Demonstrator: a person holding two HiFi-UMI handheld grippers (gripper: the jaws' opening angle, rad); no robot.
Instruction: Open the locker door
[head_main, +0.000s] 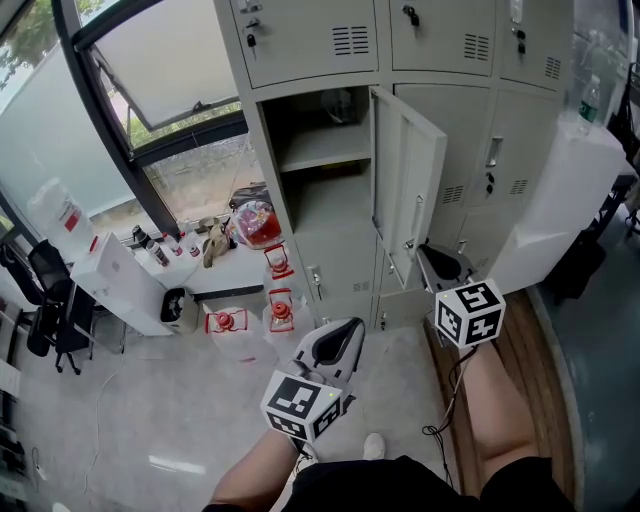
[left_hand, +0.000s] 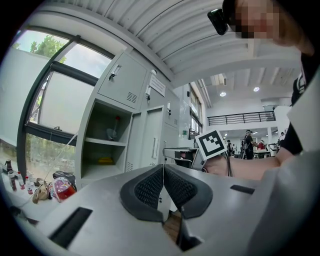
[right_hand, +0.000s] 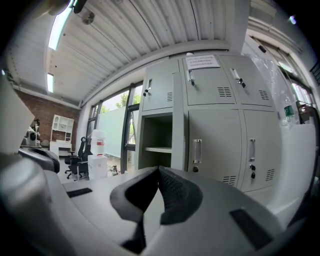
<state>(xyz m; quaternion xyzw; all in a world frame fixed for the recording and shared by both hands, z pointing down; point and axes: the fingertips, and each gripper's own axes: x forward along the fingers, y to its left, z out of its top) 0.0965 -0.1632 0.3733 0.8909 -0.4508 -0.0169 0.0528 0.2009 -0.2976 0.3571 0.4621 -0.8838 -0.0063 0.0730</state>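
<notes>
Left gripper (head_main: 345, 330) nearest, low centre; pads pressed together, empty.

Locker door (head_main: 405, 190): already swung well out from its open compartment (head_main: 320, 150). Hinged on the compartment's right side, long axis upright, free edge toward the person.

Right gripper (head_main: 428, 252) sits at the door's 5 o'clock, just beside the lower free corner; the door lies at its 11 o'clock. Jaws closed tip to tip, nothing seen between the pads. Contact with the door cannot be told.

Right hand is the nearer. Left lies at the door's 7 o'clock, well apart.

Judged: door mostly open; any further swing goes toward 3 o'clock.

Red-capped jugs (head_main: 228, 325) on the floor at 9 o'clock.
</notes>
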